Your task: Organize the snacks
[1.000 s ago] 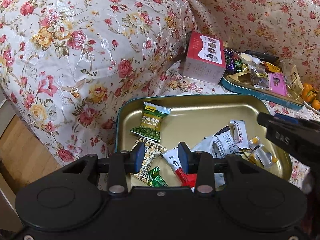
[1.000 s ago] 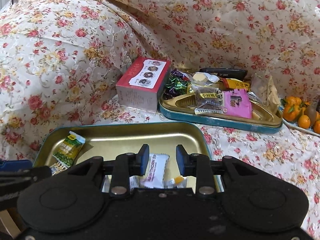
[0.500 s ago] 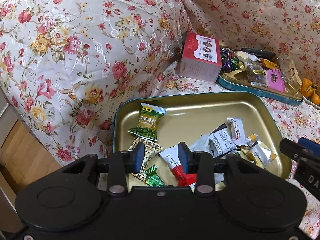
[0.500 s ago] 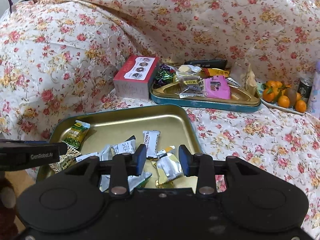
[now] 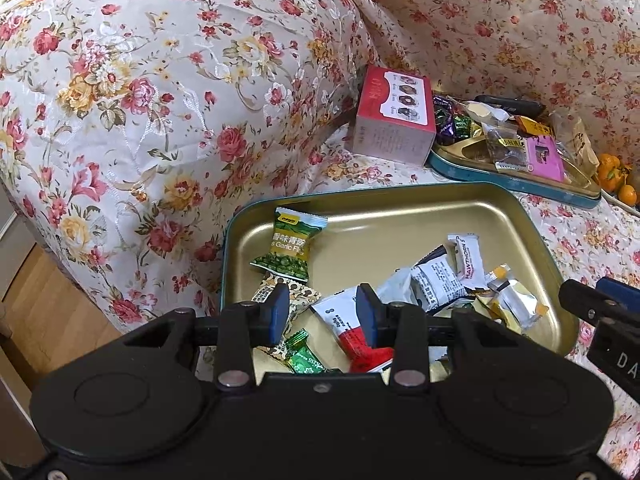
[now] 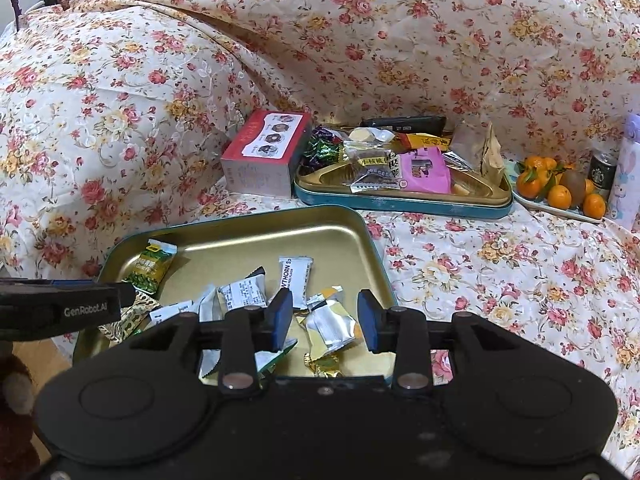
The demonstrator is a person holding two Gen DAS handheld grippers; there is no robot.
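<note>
A gold tin tray with a teal rim sits on the flowery sofa cover. Its snacks lie in a loose heap at the near end: a green garlic pea packet at 9 o'clock, a white hawthorn bar in the middle, and a silver and yellow candy at 6 o'clock. The far half of the tray is bare gold.

The right gripper hangs above the heap. Its jaws have just been opening and hold nothing. The left gripper is partly open over the red and white packet, gripping nothing.

At 12 o'clock sit a red box and a second full tin. At 2 o'clock is a plate of oranges. Open sofa lies at 3 o'clock.
</note>
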